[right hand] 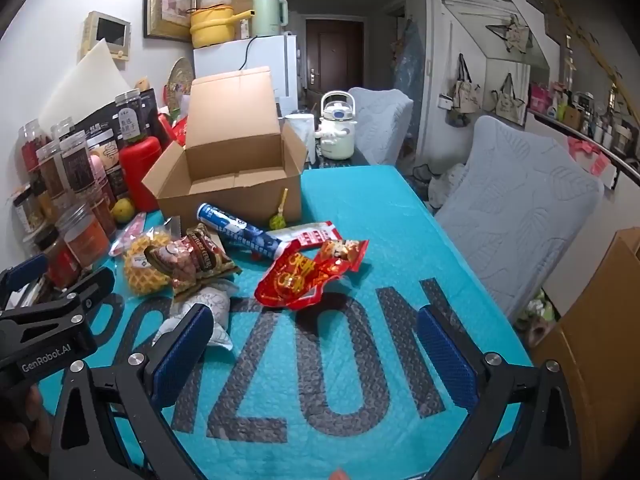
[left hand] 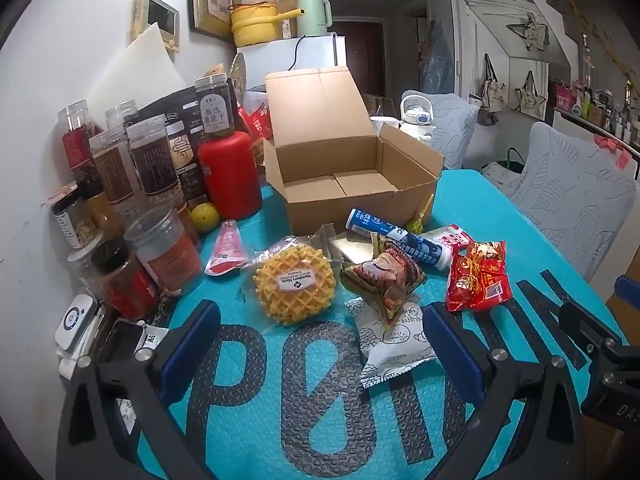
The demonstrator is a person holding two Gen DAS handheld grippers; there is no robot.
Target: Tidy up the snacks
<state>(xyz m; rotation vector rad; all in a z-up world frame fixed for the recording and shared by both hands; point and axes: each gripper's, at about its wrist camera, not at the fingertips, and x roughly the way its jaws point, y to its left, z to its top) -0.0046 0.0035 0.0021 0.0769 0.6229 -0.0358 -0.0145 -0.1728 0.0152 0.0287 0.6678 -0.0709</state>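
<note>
Snacks lie in a loose heap on the teal bubble-wrap mat [left hand: 280, 432] in front of an open cardboard box [left hand: 352, 176], whose lid stands upright and whose inside shows bare cardboard. In the left wrist view the heap reads clearly: a round yellow waffle [left hand: 294, 286] in clear wrap, a brown-and-green packet [left hand: 384, 276] lying partly on a white printed pouch [left hand: 390, 340], a blue-and-white tube [left hand: 400, 240] behind them, and a red crinkled packet [left hand: 478, 280] to the right. A small red-and-white sachet [left hand: 228, 248] lies left of the waffle, near a yellow citrus fruit [left hand: 205, 217] and a red canister [left hand: 230, 174].

The left gripper [left hand: 320, 352] hangs over the mat just short of the waffle and pouch, its blue-padded fingers [left hand: 192, 352] spread wide with nothing between them. This view alone shows the crowd of clear-lidded jars [left hand: 120, 168] along the wall in close detail, and a white device [left hand: 74, 322] at the table edge.

The right wrist view sees the red packet from its nearer side and more of the mat's open stretch toward two grey-covered chairs [right hand: 516, 216]. The right gripper [right hand: 316, 356] is likewise spread apart and holds nothing, above the printed letters. The left gripper's black body shows at the left edge here. A white kettle [right hand: 338, 128] stands beyond the box.
</note>
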